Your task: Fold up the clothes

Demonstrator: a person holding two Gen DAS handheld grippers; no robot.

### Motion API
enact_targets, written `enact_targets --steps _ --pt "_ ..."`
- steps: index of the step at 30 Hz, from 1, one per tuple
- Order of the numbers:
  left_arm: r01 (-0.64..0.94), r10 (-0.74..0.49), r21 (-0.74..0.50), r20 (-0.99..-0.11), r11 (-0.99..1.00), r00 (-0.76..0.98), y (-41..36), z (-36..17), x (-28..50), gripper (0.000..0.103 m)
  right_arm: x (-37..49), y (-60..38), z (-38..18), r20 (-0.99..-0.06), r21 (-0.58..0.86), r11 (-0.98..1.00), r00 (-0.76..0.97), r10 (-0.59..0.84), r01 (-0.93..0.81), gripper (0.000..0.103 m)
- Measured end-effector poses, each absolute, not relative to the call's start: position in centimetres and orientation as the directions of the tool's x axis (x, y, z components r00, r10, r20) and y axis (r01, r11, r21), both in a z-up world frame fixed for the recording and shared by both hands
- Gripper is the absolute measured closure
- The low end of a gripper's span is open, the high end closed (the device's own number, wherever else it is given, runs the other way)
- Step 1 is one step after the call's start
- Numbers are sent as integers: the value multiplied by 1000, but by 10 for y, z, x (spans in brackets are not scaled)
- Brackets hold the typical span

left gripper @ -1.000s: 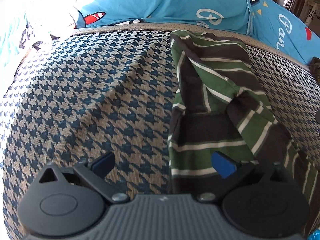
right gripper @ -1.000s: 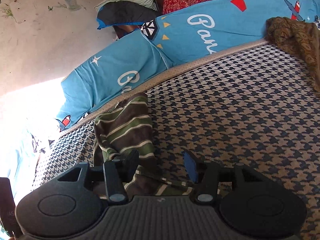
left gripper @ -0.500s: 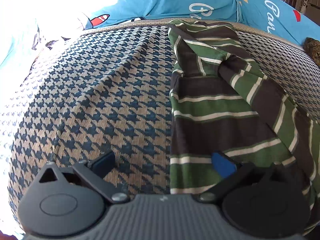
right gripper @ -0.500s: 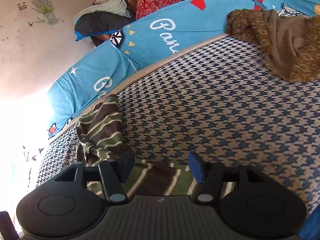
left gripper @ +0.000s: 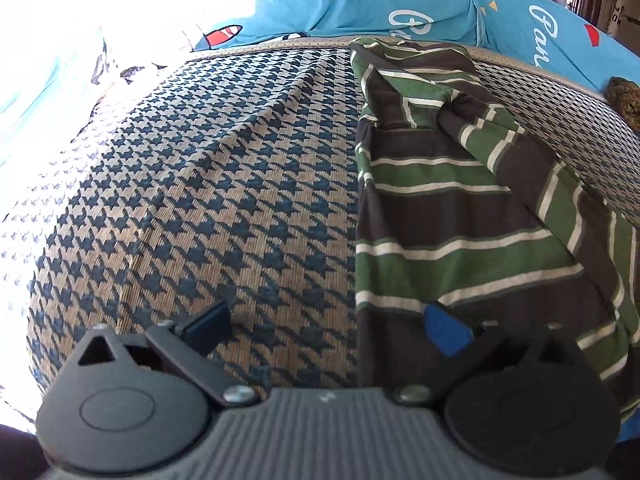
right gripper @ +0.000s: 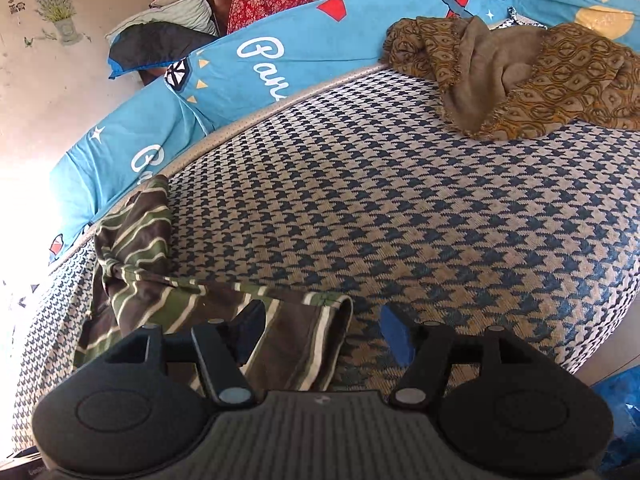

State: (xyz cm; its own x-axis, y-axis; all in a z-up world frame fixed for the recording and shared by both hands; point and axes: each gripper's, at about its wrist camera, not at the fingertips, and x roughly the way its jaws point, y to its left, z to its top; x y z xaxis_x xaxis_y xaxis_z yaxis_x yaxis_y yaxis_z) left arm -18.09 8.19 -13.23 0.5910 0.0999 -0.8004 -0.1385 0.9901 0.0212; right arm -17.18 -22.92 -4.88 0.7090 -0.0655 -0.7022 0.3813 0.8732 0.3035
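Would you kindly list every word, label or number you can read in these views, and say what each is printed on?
"Pan": white script on the blue bedsheet, cut off by a fold in the right wrist view.
A second white script word lower on the same sheet starts with a looped capital; the rest is hidden.
A small sign in the doorway: too blurred to read.
Nothing else carries text.

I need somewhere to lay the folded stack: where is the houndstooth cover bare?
Bare: the wide stretch left of the striped garment in the left wrist view, and the middle between it and the brown patterned cloth. Crowded: the far right corner under that cloth, and the strip by the blue bedding where the garment lies.
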Motion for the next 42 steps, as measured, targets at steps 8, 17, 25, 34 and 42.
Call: enact_targets --steps 8,17,25,34,42 --pt "-137 100 23 -796 990 596 84 -133 -197 0 -173 -221 -70 -694 288 890 717 -60 353 39" --pt "-146 102 18 -794 989 599 90 -131 -210 0 -168 -213 -79 -652 241 914 752 -96 326 48" --pt "-143 105 21 -789 989 605 88 -133 -209 0 -166 -218 -84 -638 264 910 766 -85 321 83" --pt "-151 105 15 -785 988 611 88 -132 -212 0 -174 -212 -75 -582 323 910 813 -27 261 97" --pt "-158 99 1 -781 987 617 89 -131 -216 0 -196 -171 -38 -435 378 925 874 215 -39 97"
